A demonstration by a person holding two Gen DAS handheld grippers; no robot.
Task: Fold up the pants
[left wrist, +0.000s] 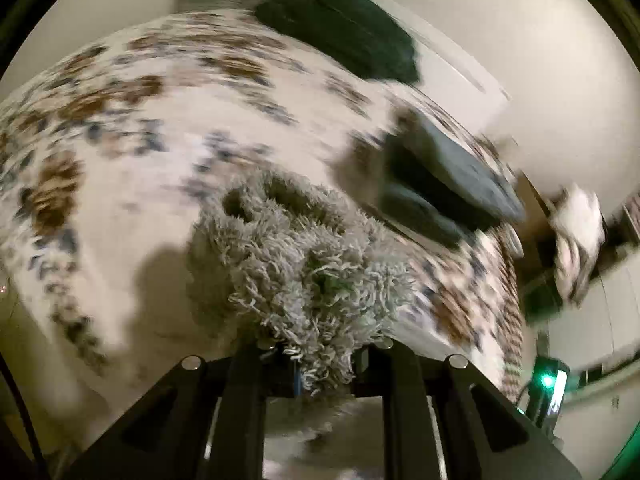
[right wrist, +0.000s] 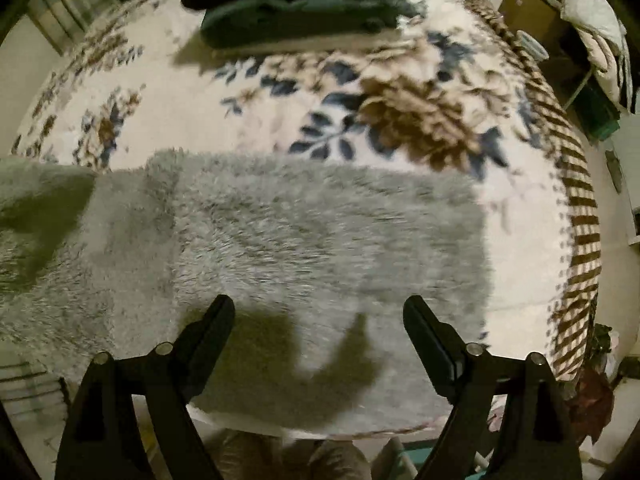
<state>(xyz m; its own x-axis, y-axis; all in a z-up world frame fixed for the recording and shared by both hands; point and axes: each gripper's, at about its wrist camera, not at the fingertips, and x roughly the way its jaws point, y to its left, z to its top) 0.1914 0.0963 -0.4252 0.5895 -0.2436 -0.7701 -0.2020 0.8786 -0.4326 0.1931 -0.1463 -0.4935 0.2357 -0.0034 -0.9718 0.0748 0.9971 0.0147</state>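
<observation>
Fuzzy grey pants on a floral bed

The pants (right wrist: 280,232) lie spread flat across a cream blanket (right wrist: 400,120) with brown and blue flowers and a striped edge, dark folded clothes (right wrist: 300,20) stacked further back. Left gripper (left wrist: 320,344) is clamped on a bunched bit of them; right gripper (right wrist: 318,308) hangs above, jaws wide apart. Pale walls all round; no writing I can read.

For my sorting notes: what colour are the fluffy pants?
Pale grey fluffy pants; clearest in the right wrist view.
</observation>
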